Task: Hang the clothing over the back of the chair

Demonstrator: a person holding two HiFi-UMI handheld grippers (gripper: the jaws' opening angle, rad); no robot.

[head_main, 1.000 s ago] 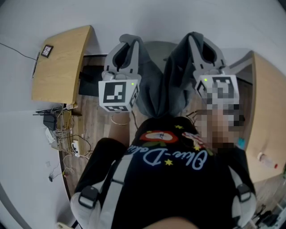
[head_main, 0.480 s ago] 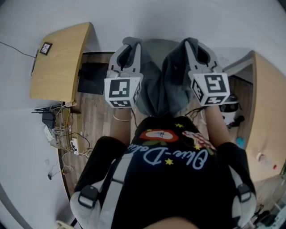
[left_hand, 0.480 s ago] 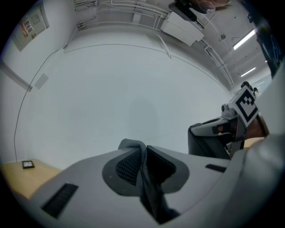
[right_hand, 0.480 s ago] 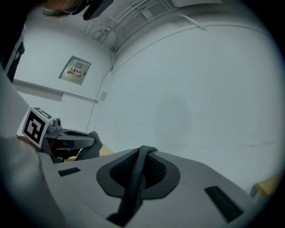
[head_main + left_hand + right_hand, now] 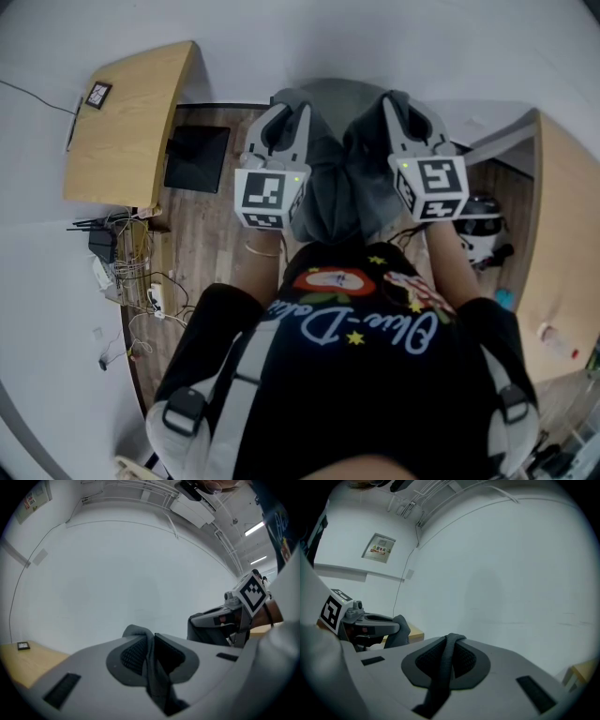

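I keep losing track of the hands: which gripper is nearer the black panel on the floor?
Left. The left gripper, shut on the grey clothing, is just right of the black panel in the head view; the right gripper grips the clothing farther right.

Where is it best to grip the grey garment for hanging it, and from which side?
Probably its top edge, at two spread points, from the person's side. The grey garment is limp and hangs between the left gripper and right gripper, each pinching a fold.
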